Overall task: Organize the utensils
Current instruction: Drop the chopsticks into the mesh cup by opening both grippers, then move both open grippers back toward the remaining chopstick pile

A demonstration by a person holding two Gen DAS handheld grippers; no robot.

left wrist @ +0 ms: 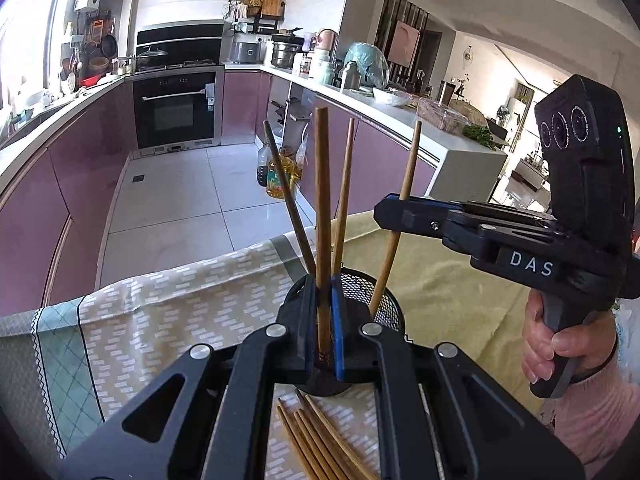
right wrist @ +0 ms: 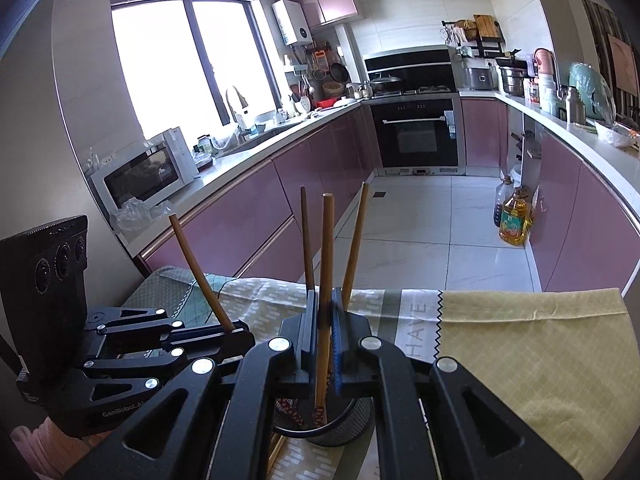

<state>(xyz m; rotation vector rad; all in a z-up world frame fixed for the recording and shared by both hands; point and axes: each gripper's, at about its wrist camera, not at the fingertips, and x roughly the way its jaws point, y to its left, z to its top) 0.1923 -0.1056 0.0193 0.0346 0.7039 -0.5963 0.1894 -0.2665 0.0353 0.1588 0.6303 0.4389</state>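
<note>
Wooden chopstick (left wrist: 322, 200) in the left gripper (left wrist: 325, 320), another chopstick (right wrist: 326, 280) clamped by the right gripper (right wrist: 325, 320), both hovering over the mesh holder (left wrist: 384, 300). Light, stiff, slippery sticks, I'd judge; gripping mid-shaft is looking safest.

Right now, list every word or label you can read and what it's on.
"DAS": white letters on the right tool's body.
"GenRobot.AI", last letters partly hidden: on the left tool's body.
"HAVE", cut off below: on the pale band of the tablecloth.
Oil bottle label, oven stickers: too small to read.
</note>
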